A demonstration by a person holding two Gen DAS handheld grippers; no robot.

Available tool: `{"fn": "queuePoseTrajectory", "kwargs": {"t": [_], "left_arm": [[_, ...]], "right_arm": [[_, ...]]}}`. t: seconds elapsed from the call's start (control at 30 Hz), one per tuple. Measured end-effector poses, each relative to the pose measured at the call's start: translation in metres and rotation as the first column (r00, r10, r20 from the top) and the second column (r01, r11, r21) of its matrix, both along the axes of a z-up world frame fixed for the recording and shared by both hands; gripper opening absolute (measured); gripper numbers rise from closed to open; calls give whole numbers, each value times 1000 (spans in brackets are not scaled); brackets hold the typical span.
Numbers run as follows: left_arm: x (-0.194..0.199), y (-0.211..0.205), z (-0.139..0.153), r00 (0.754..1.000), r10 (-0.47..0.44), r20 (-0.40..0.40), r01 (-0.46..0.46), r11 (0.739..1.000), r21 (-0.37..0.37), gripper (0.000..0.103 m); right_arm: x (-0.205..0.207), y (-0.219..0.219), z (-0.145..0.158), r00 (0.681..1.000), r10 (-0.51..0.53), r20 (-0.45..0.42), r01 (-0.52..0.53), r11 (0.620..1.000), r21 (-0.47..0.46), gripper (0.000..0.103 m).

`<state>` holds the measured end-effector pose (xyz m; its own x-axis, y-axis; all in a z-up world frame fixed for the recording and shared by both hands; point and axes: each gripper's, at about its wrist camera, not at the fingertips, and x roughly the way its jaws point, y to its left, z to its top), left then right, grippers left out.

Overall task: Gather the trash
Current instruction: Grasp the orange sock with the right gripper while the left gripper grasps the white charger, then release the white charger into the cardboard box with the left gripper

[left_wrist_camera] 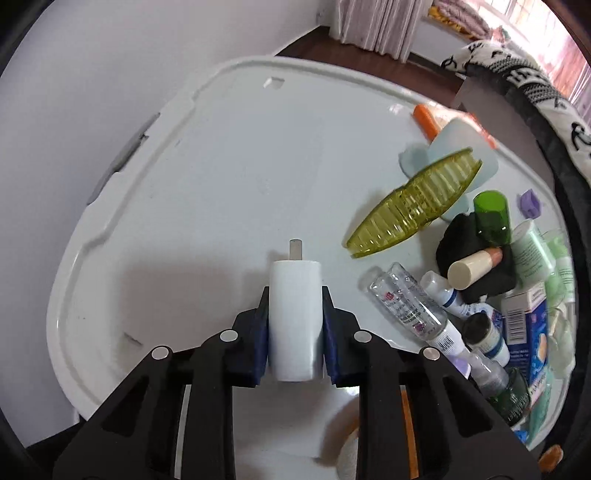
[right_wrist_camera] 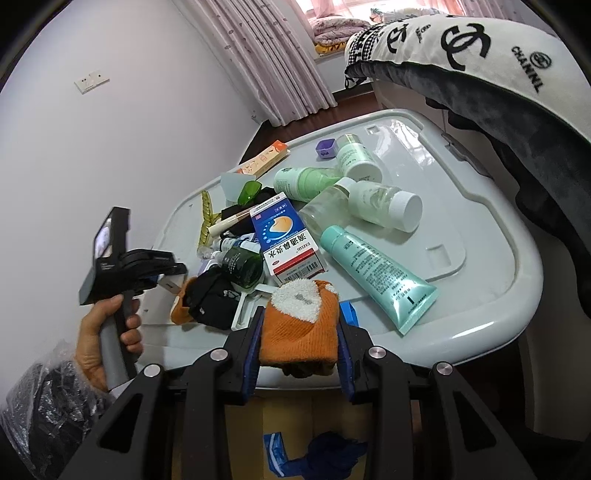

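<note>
White bottle (left_wrist_camera: 294, 321) clamped in left tongs (left_wrist_camera: 294, 325).

A white wall (right_wrist_camera: 110, 147) with a socket plate (right_wrist_camera: 91, 80) rises left of the tool. Pale striped curtains (right_wrist_camera: 266, 66) hang beyond it, over dark wooden floor (left_wrist_camera: 317, 44). A black-and-white logo-printed cushion (right_wrist_camera: 461, 40) lies to the far right, above the white plastic worktop (right_wrist_camera: 480, 229), with pink bedding (right_wrist_camera: 332, 27) behind.
</note>
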<state>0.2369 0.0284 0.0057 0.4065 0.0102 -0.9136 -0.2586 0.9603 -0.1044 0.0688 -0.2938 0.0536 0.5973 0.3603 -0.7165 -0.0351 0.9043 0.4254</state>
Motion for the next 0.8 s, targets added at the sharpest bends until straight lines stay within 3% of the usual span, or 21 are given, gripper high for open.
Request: {"fn": "queuePoseTrajectory", "kwargs": {"t": [0.17,0.3,0.47,0.57,0.7,0.77,0.8], "left_arm": [[-61,4,56,989,-86,117,101,986,-129,23],[-158,-28,85,956,-231,184,243,969,-46,23],[-247,-39,41,957,-263,123,270,962,-47,23],[-268,-42,0,952,-303,39,305,952,-41,23],[-268,-27,-25,956,-290,-41,286,955,-82,24],[-269,-22,-34,954,-287,-83,278,955,-99,41],[-268,-20,-38,954,-282,-103,271,957,-107,64]], "right_arm": [[0,9,2,999,28,26,-28,999,-17,34],[-14,23,5,995,87,53,-85,996,-27,34],[-53,45,-9,987,160,31,-159,986,-52,34],[-76,57,-23,982,189,-11,-190,980,-62,34],[-90,71,-41,972,218,-84,-226,970,-94,38],[-90,76,-50,968,211,-137,-229,963,-138,76],[-90,76,-53,969,202,-142,-223,963,-153,77]]}}
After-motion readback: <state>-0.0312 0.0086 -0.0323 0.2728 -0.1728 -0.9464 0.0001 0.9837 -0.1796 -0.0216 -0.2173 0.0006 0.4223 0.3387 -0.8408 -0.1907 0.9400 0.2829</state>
